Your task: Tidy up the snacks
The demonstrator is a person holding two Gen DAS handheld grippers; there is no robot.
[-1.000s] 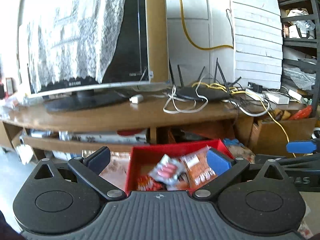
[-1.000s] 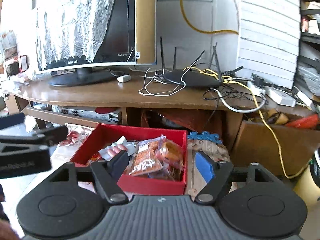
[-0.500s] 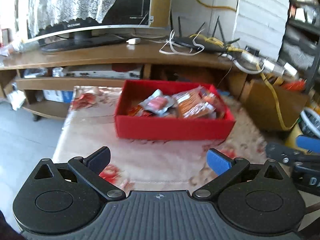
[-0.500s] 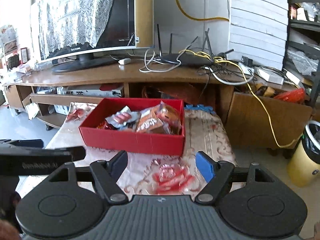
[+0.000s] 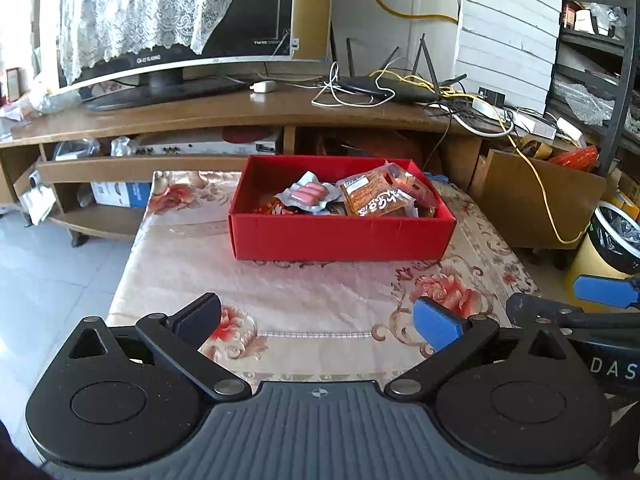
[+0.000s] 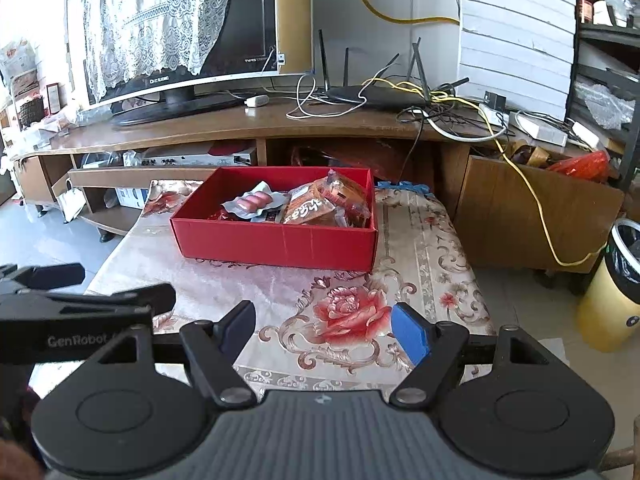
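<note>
i have both tools over the near end of the low table with the shiny floral cloth (image 5: 320,292), and neither one touches anything. my left gripper (image 5: 318,322) has its jaws spread wide with only cloth showing between them, nothing held. my right gripper (image 6: 324,328) stands the same way, jaws apart and empty, hovering over the big red rose pattern; in the left wrist view it shows at the right edge (image 5: 576,304), and in the right wrist view the left tool sits at the left edge (image 6: 76,296), so the two are side by side. the snacks sit well ahead of both, inside the open red rectangular cardboard box (image 5: 340,236) that rests on the far half of the table. in it i can see a clear silver-edged pack of pink sausages (image 5: 308,194) lying on top toward the left, an orange printed snack packet (image 5: 374,200) tilted beside it, and more orange and red wrappers underneath that i cannot tell apart. behind the table runs the brown wooden tv stand (image 5: 224,114) with a dark monitor under a white lace cover (image 5: 168,12), a black router with upright antennas (image 5: 384,84) and a tangle of white and yellow cables (image 5: 460,100). a yellow bin with a dark liner (image 6: 616,284) stands on the floor at the right.
</note>
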